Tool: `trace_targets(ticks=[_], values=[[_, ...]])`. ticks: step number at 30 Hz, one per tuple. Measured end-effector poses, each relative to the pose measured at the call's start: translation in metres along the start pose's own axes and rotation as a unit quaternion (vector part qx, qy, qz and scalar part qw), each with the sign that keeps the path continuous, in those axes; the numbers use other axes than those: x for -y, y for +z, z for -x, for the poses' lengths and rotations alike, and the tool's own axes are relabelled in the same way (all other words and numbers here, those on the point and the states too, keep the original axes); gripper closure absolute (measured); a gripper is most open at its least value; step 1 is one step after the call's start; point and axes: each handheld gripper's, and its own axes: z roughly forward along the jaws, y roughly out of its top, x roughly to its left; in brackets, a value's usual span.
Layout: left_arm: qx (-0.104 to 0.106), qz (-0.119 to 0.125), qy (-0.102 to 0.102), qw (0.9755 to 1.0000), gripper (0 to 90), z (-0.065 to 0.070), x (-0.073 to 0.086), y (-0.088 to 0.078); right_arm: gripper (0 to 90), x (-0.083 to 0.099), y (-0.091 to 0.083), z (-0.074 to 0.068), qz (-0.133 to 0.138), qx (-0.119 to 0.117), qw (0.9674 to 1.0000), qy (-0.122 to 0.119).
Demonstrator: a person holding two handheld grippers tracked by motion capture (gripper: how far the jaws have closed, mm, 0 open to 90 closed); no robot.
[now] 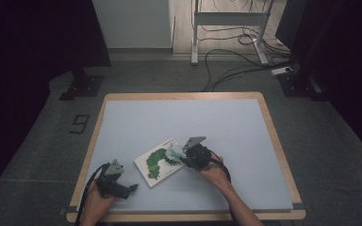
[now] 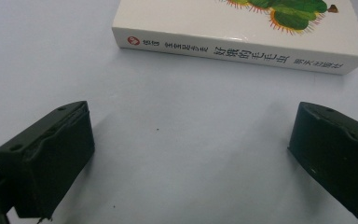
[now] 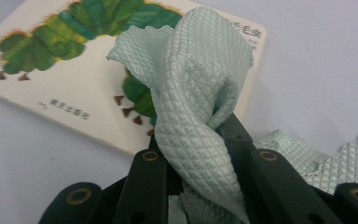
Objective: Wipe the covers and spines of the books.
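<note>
We start with the table [image 1: 245, 141], a wide pale blue-grey surface with a wooden rim, which carries everything we are working with.

The book [image 1: 159, 161] is our landmark. It lies flat on the table, cover up, a white board book with a green caterpillar drawn across it. In the left gripper view its white spine [image 2: 233, 53], printed with a row of characters and a small red mark at one end, faces the camera.

Our right claw [image 1: 183, 156] sits at the book's right-hand edge, held in our right hand [image 1: 214, 172]. Its jaws are pinched tight on a pale green cloth [image 3: 191, 93] with a quilted diamond weave. In the right gripper view the cloth rises from between the jaws in a crumpled fold that hangs over the book's cover and hides part of the caterpillar, while more of it spills onto the table beside the claw, away from the book. In the high view the cloth [image 1: 173, 151] shows as a light patch over the book's right corner.

Our left claw [image 1: 134, 187] is off to the near left of the book, apart from it, held in our left hand [image 1: 95, 202]. Its jaws stand wide open with bare table between them, pointed toward the spine.
</note>
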Motion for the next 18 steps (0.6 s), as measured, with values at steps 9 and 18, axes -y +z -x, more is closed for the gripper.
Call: trace_targets(ticks=[9,18], values=[[0.0,0.0,0.0,1.0,0.0,0.0,0.0,0.0,74.7,-0.002,0.002,-0.013,0.005,-0.023,0.9997,-0.008],[0.0,0.0,0.0,1.0,0.0,0.0,0.0,0.0,74.7,-0.006,0.007,-0.026,0.01,-0.056,0.9983,-0.015]])
